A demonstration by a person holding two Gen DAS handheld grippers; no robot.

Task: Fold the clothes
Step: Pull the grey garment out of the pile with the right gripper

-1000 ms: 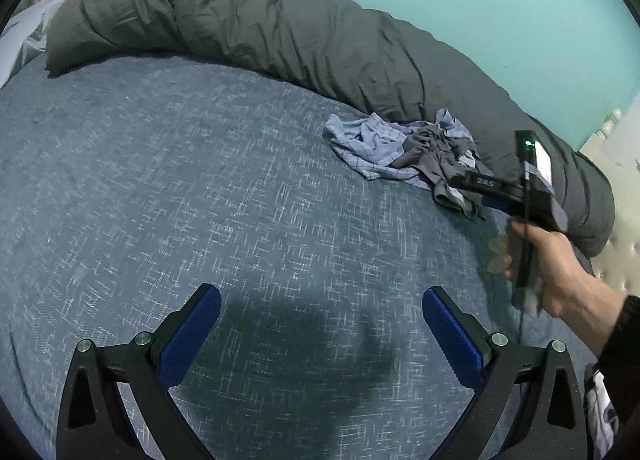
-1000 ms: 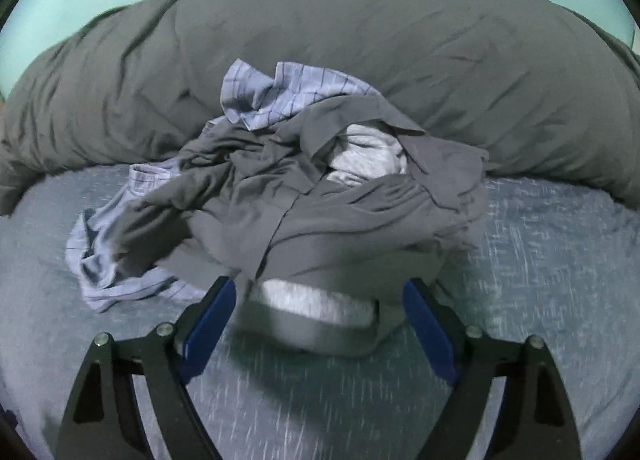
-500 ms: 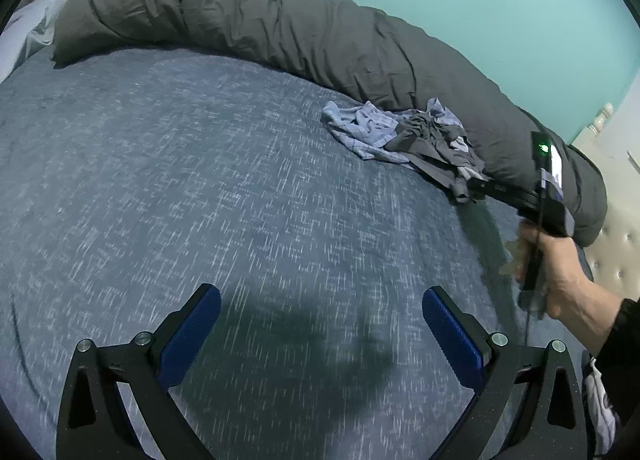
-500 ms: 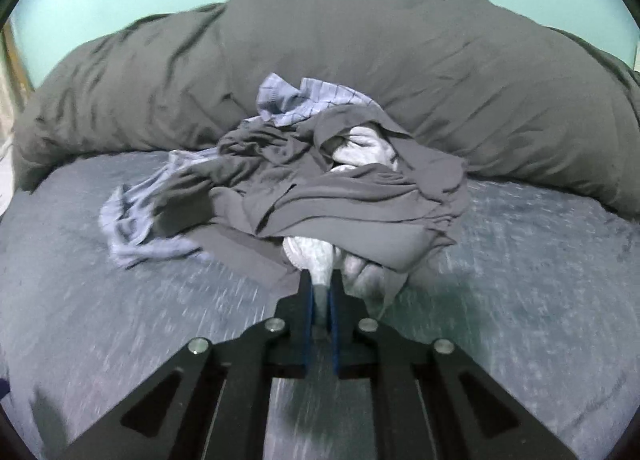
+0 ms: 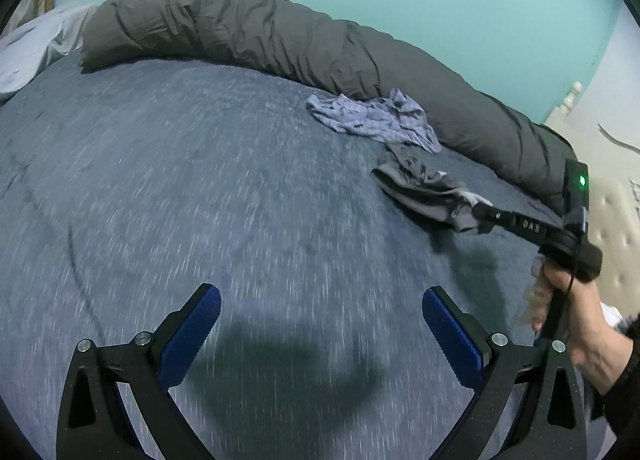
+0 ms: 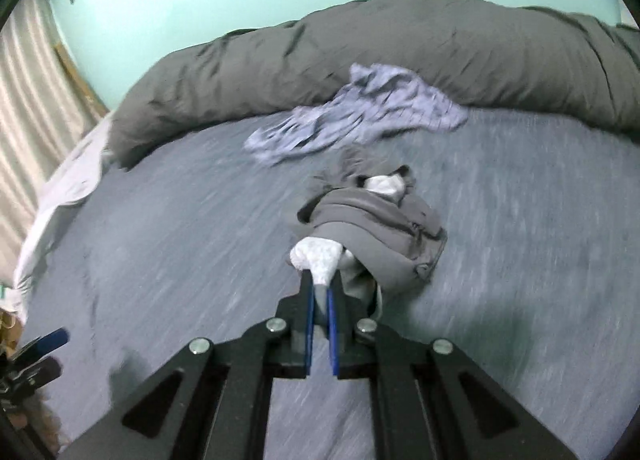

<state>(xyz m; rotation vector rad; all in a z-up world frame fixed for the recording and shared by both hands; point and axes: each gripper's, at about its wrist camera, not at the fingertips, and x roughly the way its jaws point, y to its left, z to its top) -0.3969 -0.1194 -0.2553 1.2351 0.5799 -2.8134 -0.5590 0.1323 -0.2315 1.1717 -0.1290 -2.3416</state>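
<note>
Grey garment (image 6: 376, 228) now off pile

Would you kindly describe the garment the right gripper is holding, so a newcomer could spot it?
On the blue bedsheet, in front of the long grey duvet roll, lie two garments. It is the nearer, bunched dark grey garment with pale lining, clamped by the right gripper; the striped light-blue garment lies loose behind.

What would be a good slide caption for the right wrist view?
Right gripper shut on a grey garment, on the blue bedsheet apart from striped clothing.
</note>
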